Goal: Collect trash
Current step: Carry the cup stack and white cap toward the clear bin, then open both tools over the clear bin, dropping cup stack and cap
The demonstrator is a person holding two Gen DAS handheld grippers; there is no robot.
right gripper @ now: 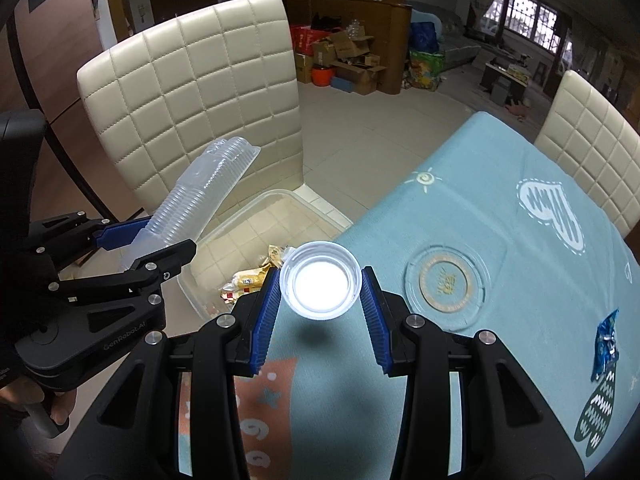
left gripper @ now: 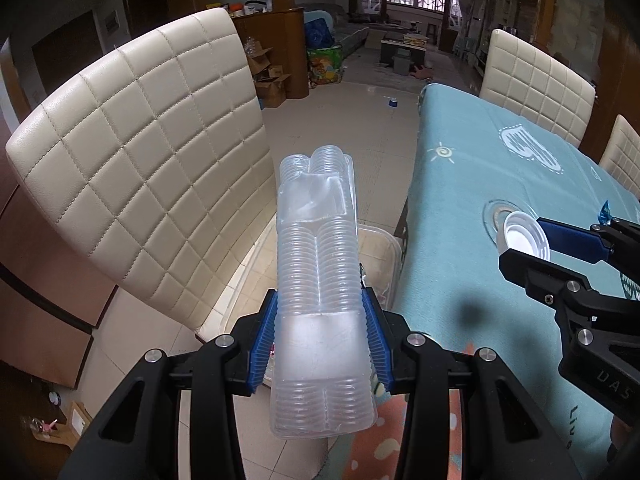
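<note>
While both hands are loaded up, the thing that matters is where the clear plastic bin point(right gripper: 256, 236) sits relative to each set of jaws. Left gripper point(left gripper: 320, 344) is clamped on a clear ribbed plastic tray point(left gripper: 316, 280), blue pads squeezing its sides near the lower end, so the tray's long axis runs straight out ahead of the jaws, tipped upward. Right gripper point(right gripper: 320, 292) has a small white-bottomed plastic cup point(right gripper: 320, 286) between its pads, mouth facing the camera; the jaws look closed on its rim, though the contact on the right pad is hard to be sure of.

Just past and below the left jaws is the bin, sitting on the floor between the cream quilted chair point(right gripper: 200, 92) and the edge of the blue tablecloth point(right gripper: 500, 216). Some yellow snack wrappers point(right gripper: 248, 280) are already in it. From the right jaws the bin lies ahead and to the left, so I'd say the left hand is nearer and drops first.

Further off to the right of the right jaws, a blue candy wrapper point(right gripper: 606, 344) lies on the cloth, not collected yet.
</note>
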